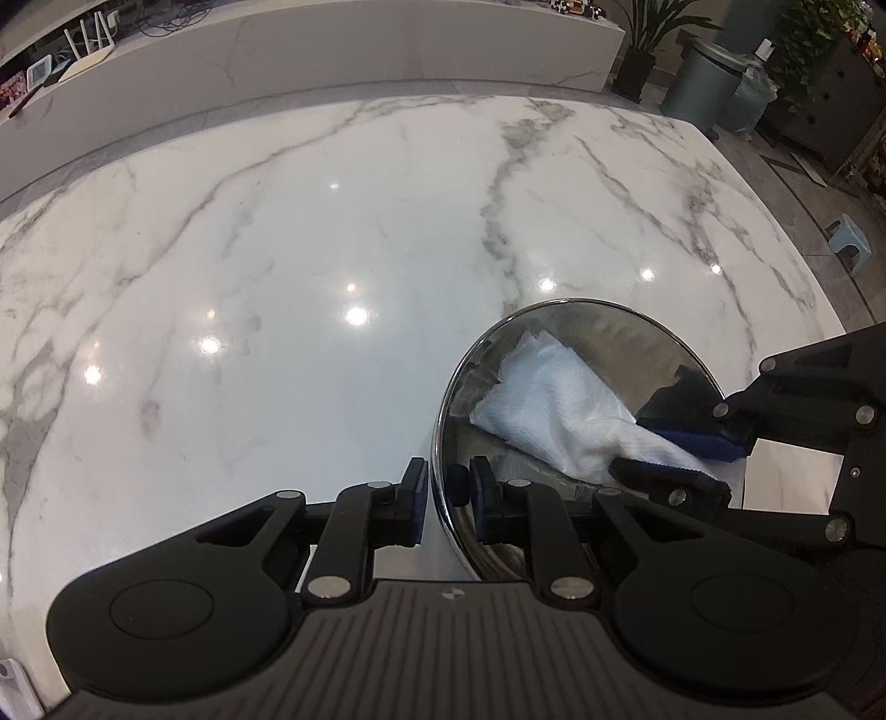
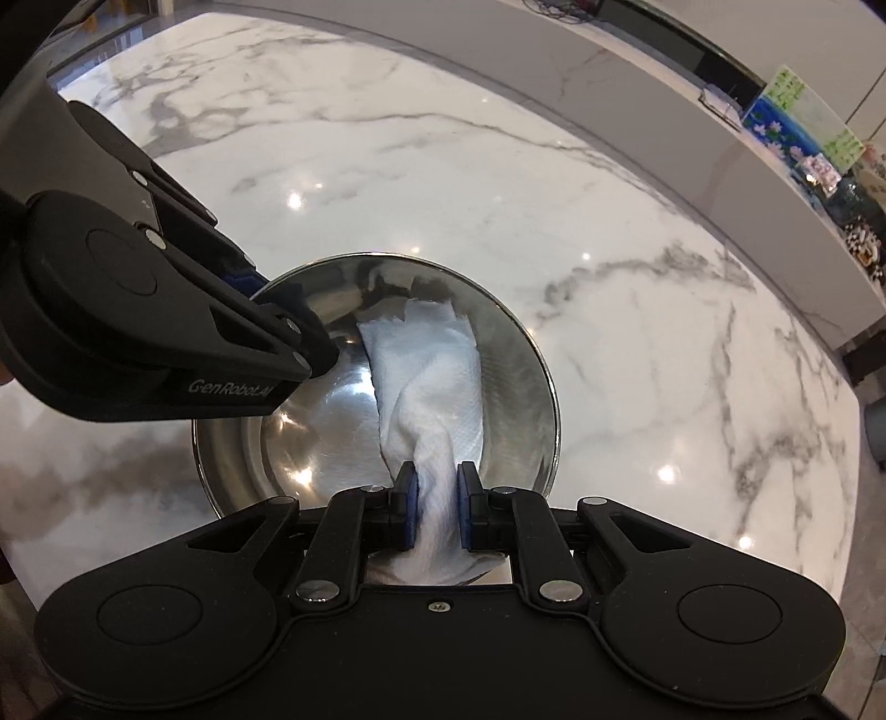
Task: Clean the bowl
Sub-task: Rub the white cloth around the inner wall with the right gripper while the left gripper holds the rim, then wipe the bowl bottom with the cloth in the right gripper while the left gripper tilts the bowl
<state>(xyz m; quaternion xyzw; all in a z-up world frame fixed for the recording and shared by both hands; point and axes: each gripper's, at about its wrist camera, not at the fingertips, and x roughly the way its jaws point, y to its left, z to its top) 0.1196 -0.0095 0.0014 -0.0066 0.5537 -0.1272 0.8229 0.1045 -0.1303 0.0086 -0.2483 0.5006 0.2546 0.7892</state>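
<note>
A shiny steel bowl (image 1: 598, 332) stands on the white marble table (image 1: 310, 266). My left gripper (image 1: 449, 487) is shut on the bowl's near rim, one finger outside and one inside. My right gripper (image 2: 436, 501) is shut on a crumpled white paper towel (image 2: 432, 376) that lies inside the bowl (image 2: 515, 354) against its wall. In the left wrist view the right gripper (image 1: 678, 451) reaches in from the right with the towel (image 1: 554, 399). In the right wrist view the left gripper (image 2: 277, 310) holds the bowl's left rim.
A long white counter (image 1: 332, 44) runs behind the table. A grey bin (image 1: 700, 77), potted plants (image 1: 642, 50) and a small stool (image 1: 850, 235) stand on the floor at the right. Pictures and small items (image 2: 803, 122) sit on the counter.
</note>
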